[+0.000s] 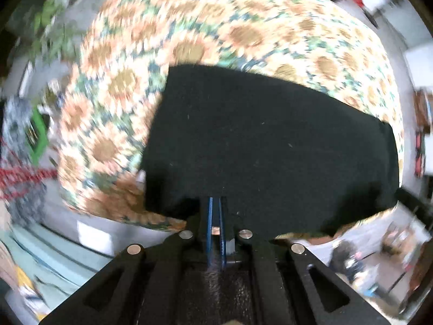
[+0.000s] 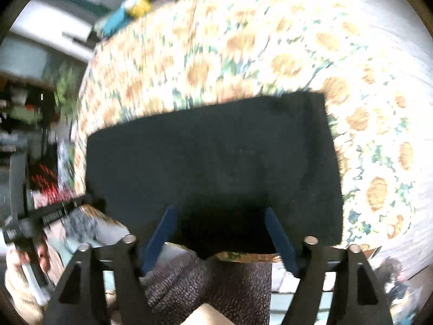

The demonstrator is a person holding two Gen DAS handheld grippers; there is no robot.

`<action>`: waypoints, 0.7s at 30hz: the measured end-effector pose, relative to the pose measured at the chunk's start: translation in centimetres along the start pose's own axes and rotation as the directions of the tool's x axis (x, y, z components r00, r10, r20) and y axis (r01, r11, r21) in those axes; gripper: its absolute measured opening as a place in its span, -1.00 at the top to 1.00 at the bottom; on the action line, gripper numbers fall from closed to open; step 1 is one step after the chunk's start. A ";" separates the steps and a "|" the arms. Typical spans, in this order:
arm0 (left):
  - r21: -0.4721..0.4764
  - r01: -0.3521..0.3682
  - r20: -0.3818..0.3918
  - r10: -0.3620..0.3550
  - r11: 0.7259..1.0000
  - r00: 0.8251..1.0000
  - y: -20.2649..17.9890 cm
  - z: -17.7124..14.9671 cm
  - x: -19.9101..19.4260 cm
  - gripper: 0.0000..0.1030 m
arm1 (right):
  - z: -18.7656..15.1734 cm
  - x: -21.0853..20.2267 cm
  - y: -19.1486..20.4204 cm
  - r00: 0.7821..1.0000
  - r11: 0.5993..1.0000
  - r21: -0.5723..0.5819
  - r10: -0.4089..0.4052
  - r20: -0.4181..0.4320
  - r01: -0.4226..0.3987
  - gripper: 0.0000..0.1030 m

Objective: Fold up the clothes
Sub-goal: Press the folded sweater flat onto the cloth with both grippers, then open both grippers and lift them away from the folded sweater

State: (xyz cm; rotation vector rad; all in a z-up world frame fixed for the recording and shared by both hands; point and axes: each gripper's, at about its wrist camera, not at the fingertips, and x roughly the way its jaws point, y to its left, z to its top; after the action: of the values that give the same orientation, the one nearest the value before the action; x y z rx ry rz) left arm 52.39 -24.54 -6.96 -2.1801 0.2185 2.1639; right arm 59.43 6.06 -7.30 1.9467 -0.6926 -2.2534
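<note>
Nearest the lens in the left wrist view, the left tongs [image 1: 215, 211] point down with their blue fingers [image 1: 210, 216] pressed almost together, closed, with nothing seen pinched between them; their tips sit at the near edge of the dark folded garment [image 1: 270, 146]. That garment lies flat as a broad rectangle on the surface [image 1: 189, 21], which is covered by a sunflower-patterned cloth, and it reaches to the near edge of the surface. In the right wrist view the right tongs [image 2: 220, 216] stand wide open above the same garment [image 2: 211, 157], the two blue fingers [image 2: 162, 233] set well apart with only dark fabric below them, and nothing gripped. Under these tongs a grey knitted sleeve or trouser leg [image 2: 205, 281] of the person fills the lower middle. At the far left of that view a hand [image 2: 32, 260] grips the black frame of the other tool. Green plant leaves [image 1: 54, 32] show beyond the surface's left side, and blurred clutter with a yellow and blue object [image 2: 130, 10] lies past its far corner.
</note>
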 end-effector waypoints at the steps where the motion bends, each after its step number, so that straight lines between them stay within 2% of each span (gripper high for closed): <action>1: 0.044 -0.019 0.029 0.018 0.999 0.999 -0.2 -0.2 -1.2 0.73 | 0.1 -0.8 0.4 1.000 1.000 0.016 -0.006 0.030 0.005 -0.59; 2: 0.085 -0.036 0.062 0.031 0.996 0.998 -0.2 -0.8 -2.5 0.63 | -0.1 -1.6 0.9 0.998 0.999 0.030 -0.022 0.056 0.020 -0.61; 3: 0.122 -0.048 0.102 0.036 0.991 0.994 0.1 -1.9 -3.9 0.32 | -0.6 -2.1 1.5 0.996 0.998 0.043 -0.040 0.078 0.036 -0.63; 4: 0.154 -0.058 0.147 0.035 0.986 0.989 -0.1 -2.3 -5.1 -0.09 | -1.0 -2.5 2.2 0.994 0.997 0.053 -0.056 0.094 0.051 -0.63; 6: 0.206 -0.067 0.238 0.016 0.976 0.971 -0.2 -2.9 -7.6 -0.54 | -2.4 -3.4 3.9 0.989 0.995 0.071 -0.077 0.124 0.069 -0.64; 9: 0.266 -0.024 0.328 -0.067 0.964 0.942 0.1 -5.0 -10.9 -0.54 | -5.2 -4.9 5.7 0.985 0.993 0.096 -0.086 0.152 0.071 -0.65; 13: 0.307 0.050 0.349 -0.161 0.951 0.923 0.4 -7.3 -12.5 -0.54 | -8.3 -7.2 7.2 0.973 0.987 0.121 -0.125 0.193 0.102 -0.66; 17: 0.321 0.085 0.341 -0.199 0.943 0.919 0.6 -8.6 -12.7 -0.54 | -9.8 -9.3 6.9 0.953 0.975 0.183 -0.172 0.251 0.128 -0.68; 21: 0.278 0.081 0.361 -0.182 0.957 0.915 1.0 -9.8 -12.7 -0.54 | -10.3 -11.0 5.9 0.942 0.969 0.216 -0.183 0.283 0.123 -0.69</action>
State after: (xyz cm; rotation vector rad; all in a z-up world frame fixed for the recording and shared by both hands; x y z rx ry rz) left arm 61.94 -26.20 5.88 -1.5516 0.2986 2.2788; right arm 69.97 1.72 4.16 1.8085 -0.8510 -2.7110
